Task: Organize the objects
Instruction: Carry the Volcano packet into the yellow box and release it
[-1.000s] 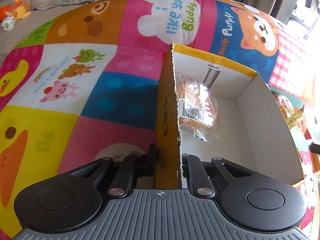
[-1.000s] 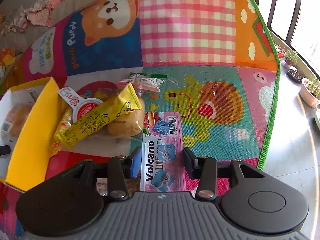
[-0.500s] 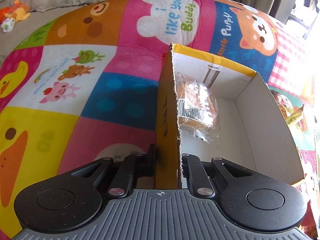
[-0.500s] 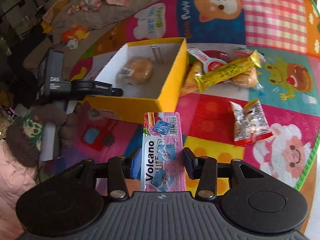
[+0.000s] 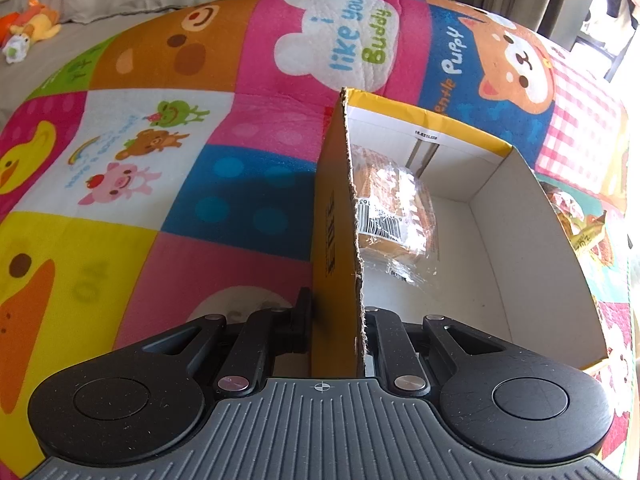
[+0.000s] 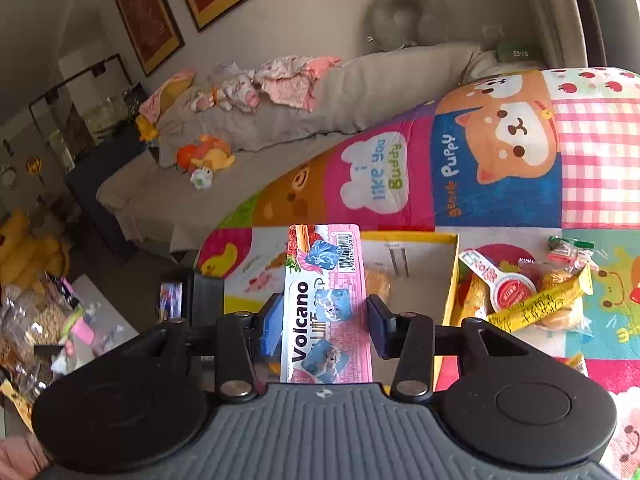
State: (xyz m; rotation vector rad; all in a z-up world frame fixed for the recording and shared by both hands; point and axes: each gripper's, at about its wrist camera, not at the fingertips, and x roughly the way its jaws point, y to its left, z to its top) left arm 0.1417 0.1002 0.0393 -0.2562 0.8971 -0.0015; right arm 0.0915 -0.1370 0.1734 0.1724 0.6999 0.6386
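A yellow cardboard box [image 5: 334, 216] with a white inside stands on the colourful play mat. My left gripper [image 5: 338, 320] is shut on its near left wall, one finger outside and one inside. A wrapped bun [image 5: 394, 208] lies in the box against that wall. My right gripper [image 6: 324, 320] is shut on a pink Volcano snack box [image 6: 324, 300], held flat above the near side of the yellow box [image 6: 450, 276]. The left gripper's body [image 6: 192, 296] shows as a dark block beside it.
Loose snacks lie on the mat right of the box: a yellow stick pack [image 6: 540, 306], a red-lidded cup [image 6: 508, 290] and a small green-topped packet [image 6: 570, 250]. A grey sofa [image 6: 280, 120] with clothes and a plush toy [image 6: 204, 158] stands behind the mat.
My right gripper has lifted the pink snack box off the mat, swung left and tipped upward to hover at the yellow box. The left gripper and the yellow box have stayed still.
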